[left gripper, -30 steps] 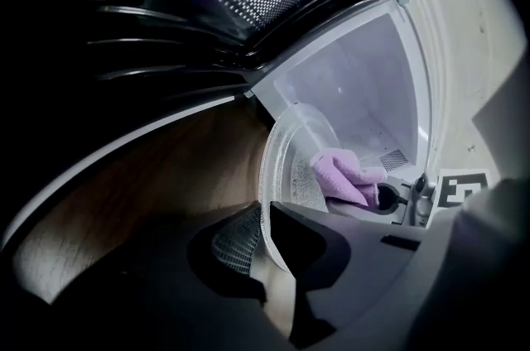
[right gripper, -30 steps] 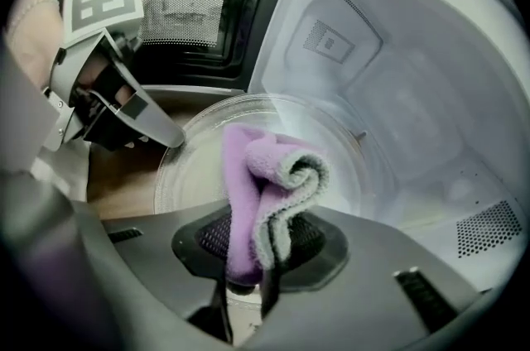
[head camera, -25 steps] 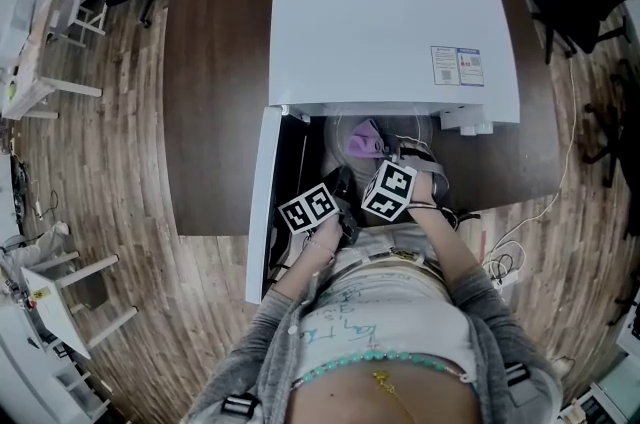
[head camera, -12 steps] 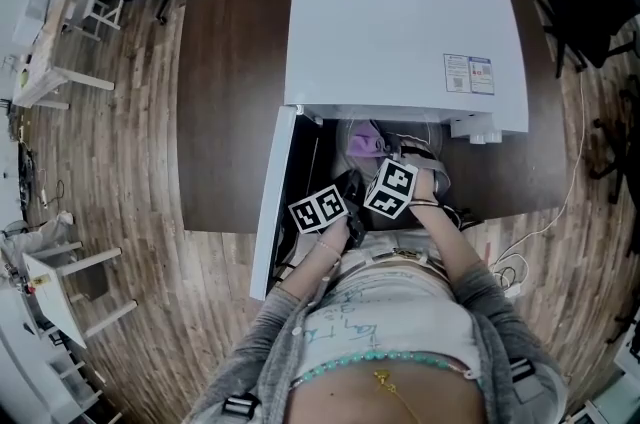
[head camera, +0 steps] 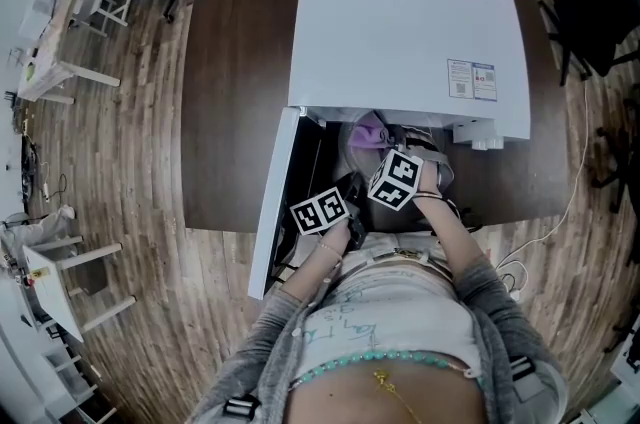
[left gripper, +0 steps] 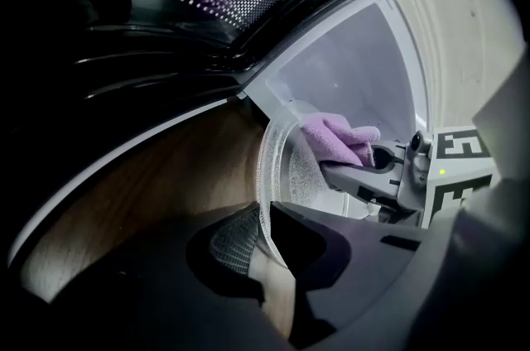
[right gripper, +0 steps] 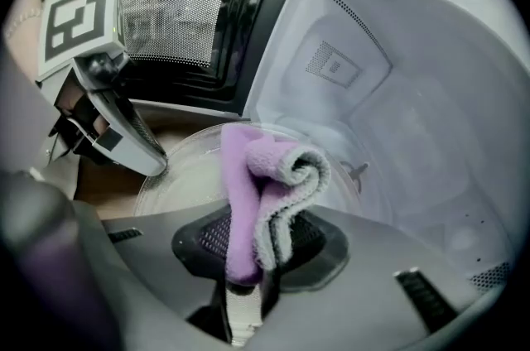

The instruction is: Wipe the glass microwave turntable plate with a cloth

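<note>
The clear glass turntable plate (left gripper: 286, 167) is held tilted just outside the microwave's opening. My left gripper (left gripper: 263, 229) is shut on its near rim. It is also visible in the right gripper view, where the left gripper (right gripper: 137, 142) pinches the plate (right gripper: 190, 167) from the left. My right gripper (right gripper: 248, 258) is shut on a folded purple cloth (right gripper: 265, 192), which rests against the plate's face. In the head view, the cloth (head camera: 370, 130) and the plate (head camera: 352, 150) lie under the microwave's front edge, and both marker cubes sit just below them.
The white microwave (head camera: 410, 42) stands on a dark brown table (head camera: 230, 112). Its door (head camera: 272, 202) hangs open to the left, with the mesh window (right gripper: 174, 18) close beside my left gripper. The white cavity (right gripper: 397, 93) lies behind the plate. Chairs stand around the table on a wooden floor.
My right gripper has slid a little across the plate with the cloth, toward the microwave opening. The left gripper and the plate have kept still.
</note>
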